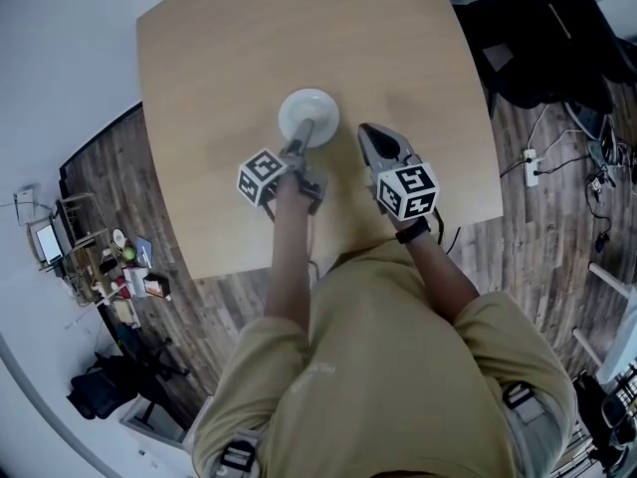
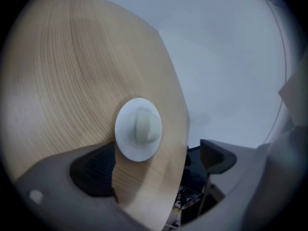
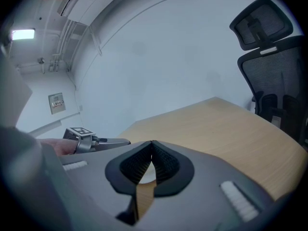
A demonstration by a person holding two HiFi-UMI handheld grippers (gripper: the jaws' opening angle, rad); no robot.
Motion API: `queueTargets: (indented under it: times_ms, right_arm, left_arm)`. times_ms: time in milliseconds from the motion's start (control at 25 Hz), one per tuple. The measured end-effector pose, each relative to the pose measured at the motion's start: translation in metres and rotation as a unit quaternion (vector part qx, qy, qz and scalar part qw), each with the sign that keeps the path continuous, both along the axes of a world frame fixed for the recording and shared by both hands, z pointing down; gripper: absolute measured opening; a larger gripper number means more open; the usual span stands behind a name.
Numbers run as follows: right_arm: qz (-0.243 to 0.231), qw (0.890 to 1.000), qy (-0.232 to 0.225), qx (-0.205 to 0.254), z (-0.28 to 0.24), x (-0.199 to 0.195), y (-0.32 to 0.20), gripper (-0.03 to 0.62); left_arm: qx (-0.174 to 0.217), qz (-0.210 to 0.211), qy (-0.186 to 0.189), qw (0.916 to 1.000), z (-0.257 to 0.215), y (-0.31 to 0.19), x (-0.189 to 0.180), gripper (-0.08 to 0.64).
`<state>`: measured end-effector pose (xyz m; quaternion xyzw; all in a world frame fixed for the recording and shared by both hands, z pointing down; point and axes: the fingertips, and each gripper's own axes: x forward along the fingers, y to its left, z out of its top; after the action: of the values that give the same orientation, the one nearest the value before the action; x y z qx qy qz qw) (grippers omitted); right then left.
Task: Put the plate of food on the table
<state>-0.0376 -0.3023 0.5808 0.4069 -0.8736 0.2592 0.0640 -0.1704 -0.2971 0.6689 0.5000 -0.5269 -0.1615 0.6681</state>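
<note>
The plate sits on the worktop before the wide-apart left tool; the right tool is closed, empty.

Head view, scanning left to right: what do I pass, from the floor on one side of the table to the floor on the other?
cluttered rack on the floor → plate on the table → right gripper → power strip on the floor

Olive T-shirt; seemingly black wristband
</note>
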Motion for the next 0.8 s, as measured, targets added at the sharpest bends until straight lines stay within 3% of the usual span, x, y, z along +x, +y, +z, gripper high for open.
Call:
queueTargets:
  times_ms: [160,320,400,480,600,800]
  right_arm:
    - [0.004,1.0,0.007,0.009,-0.006,0.002,0.008,0.005]
    - [0.007,1.0,0.014,0.02,-0.015,0.003,0.023,0.005]
    - [0.008,1.0,0.017,0.026,-0.02,0.002,0.03,0.005]
    - [0.009,0.999,0.017,0.03,-0.025,0.001,0.038,0.005]
    - [0.007,0.999,0.022,0.04,-0.033,0.0,0.051,0.005]
    - [-0.01,0.993,0.067,0.095,-0.058,-0.012,0.076,0.005]
  left_arm:
    - [0.042,0.062,-0.068,0.9949,-0.02,0.011,-0.001,0.54]
    - [0.09,0.108,-0.142,0.98,-0.045,0.027,-0.007,0.53]
    - [0.11,0.117,-0.182,0.9701,-0.055,0.036,-0.016,0.463]
    - [0.127,0.128,-0.238,0.9542,-0.063,0.045,-0.023,0.416]
    - [0.157,0.151,-0.315,0.9239,-0.081,0.06,-0.027,0.383]
    - [0.214,0.173,-0.394,0.8769,-0.121,0.083,-0.025,0.342]
